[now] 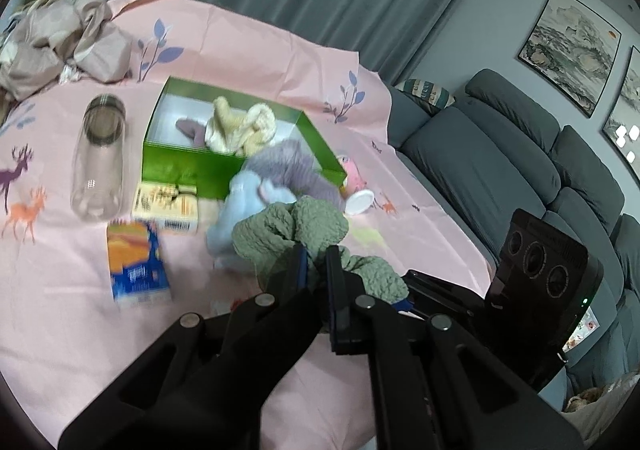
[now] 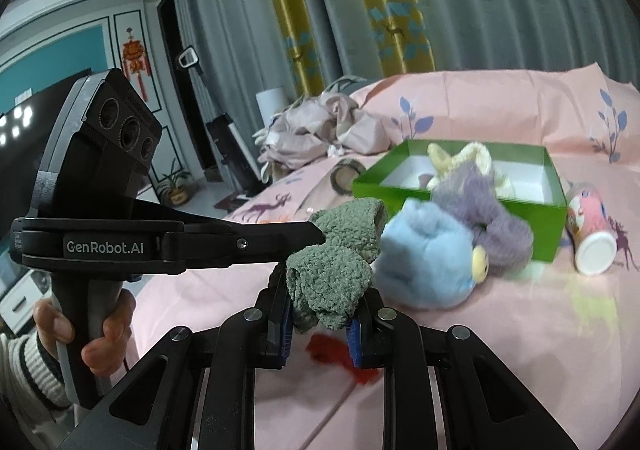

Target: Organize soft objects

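Left tool (image 1: 316,264): jaws pinched tight on one end of the green fuzzy cloth (image 1: 296,226). The pads are mostly buried in the pile.
Right tool (image 2: 320,320): jaws narrowly apart, clamped on the other bunched end of the same cloth (image 2: 328,282), which hides the fingertips. The cloth hangs between both tools, above the pink bedsheet (image 1: 240,46).
A red patch shows below the right tool; blurred, cannot identify.
Just beyond: blue plush (image 2: 428,262) and purple knit piece (image 2: 480,206), both motion-blurred, outlines uncertain; the purple piece overlaps the near wall of the green box (image 1: 180,166).
In the box: cream knit items (image 1: 240,126), partly hidden.
The hand (image 2: 96,334) holding the left tool's handle is partly cut off.
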Demonstrator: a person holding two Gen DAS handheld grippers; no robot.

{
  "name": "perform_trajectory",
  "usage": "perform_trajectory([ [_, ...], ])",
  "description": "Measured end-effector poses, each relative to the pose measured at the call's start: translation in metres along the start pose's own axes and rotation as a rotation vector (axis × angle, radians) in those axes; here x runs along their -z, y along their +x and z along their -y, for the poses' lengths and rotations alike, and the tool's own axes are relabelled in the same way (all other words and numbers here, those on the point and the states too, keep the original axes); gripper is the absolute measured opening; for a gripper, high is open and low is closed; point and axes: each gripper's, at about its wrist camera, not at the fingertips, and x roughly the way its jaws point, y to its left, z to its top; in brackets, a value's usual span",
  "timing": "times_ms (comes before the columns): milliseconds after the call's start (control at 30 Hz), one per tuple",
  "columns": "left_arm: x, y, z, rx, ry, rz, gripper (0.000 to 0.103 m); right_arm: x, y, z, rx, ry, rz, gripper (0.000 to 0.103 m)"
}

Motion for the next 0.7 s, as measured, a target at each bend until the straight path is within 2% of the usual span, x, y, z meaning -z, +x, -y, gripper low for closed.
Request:
perform_trajectory([
  [333, -0.066, 0.015, 0.004, 0.031, 0.045, 0.029, 0.005, -0.053, 0.004, 0.017, 0.055, -0.045, 0.072, 0.023],
  [700, -0.131, 0.049, -0.009, 0.014, 0.066, 0.024, 0.005, -0.113, 0.036, 0.049, 0.118, -0.088, 0.076, 0.023],
])
